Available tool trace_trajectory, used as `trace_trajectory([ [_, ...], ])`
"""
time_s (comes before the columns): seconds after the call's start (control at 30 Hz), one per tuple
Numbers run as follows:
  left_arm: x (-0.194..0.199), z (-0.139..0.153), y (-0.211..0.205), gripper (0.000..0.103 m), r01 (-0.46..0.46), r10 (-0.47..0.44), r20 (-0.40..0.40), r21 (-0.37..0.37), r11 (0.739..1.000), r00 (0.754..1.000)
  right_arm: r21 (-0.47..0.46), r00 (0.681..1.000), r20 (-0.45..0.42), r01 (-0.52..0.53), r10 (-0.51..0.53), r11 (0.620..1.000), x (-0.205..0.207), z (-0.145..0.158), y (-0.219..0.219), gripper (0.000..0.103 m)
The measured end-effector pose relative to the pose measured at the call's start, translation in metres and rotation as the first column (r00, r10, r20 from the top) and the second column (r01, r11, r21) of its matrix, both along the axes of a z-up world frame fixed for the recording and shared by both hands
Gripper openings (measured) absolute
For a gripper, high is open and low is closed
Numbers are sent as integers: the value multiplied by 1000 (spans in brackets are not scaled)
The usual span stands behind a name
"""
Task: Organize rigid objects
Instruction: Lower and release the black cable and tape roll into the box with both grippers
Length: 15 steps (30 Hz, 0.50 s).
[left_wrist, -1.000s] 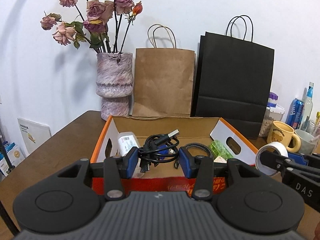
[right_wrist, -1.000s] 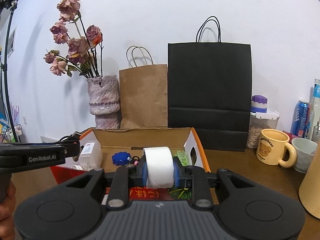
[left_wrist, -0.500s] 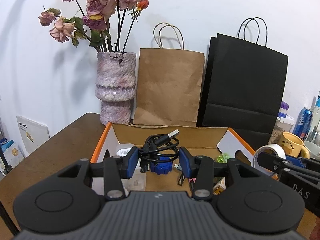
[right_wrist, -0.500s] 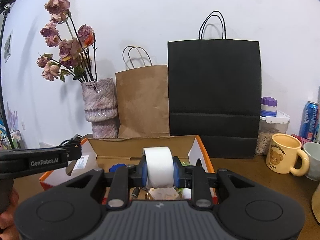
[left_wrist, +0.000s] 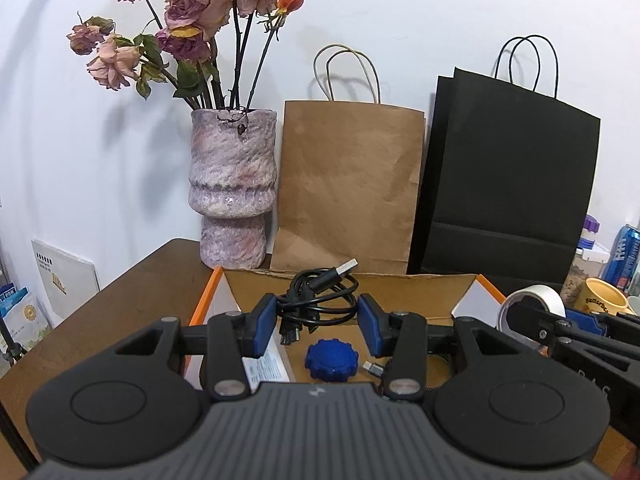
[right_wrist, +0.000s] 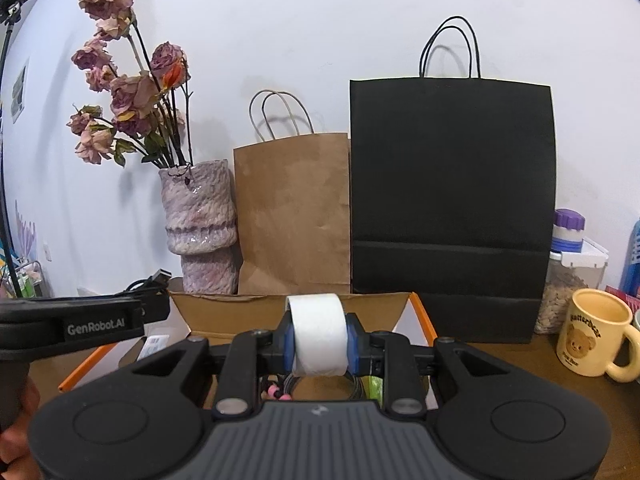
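My left gripper is shut on a coiled black USB cable, held above the open orange-edged cardboard box. Below it in the box lie a blue ridged knob, a white labelled item and a small adapter. My right gripper is shut on a white tape roll, standing on edge between the blue pads over the box. The left wrist view shows that roll at the right. In the right wrist view the left gripper's side shows, with the cable's plug above it.
Against the wall behind the box stand a mottled vase of dried roses, a brown paper bag and a black paper bag. To the right are a yellow bear mug, a purple-lidded jar, a food container and a blue can.
Both grippers have moved forward over the box, towards the wall, each keeping its grip. More of the box floor, with the blue knob, shows under the left gripper.
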<state>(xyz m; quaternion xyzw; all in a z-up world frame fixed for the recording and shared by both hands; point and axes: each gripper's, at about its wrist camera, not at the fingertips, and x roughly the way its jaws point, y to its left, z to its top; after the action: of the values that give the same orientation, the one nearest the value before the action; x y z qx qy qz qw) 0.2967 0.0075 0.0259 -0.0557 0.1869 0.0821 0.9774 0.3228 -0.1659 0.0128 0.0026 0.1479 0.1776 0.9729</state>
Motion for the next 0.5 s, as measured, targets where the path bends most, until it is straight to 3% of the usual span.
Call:
trace_trajectory([
  [0.5,40,-11,13,45,-31,32,-31,36,999,999,-59,999,-34,-15,13,998,37,-16,16,24],
])
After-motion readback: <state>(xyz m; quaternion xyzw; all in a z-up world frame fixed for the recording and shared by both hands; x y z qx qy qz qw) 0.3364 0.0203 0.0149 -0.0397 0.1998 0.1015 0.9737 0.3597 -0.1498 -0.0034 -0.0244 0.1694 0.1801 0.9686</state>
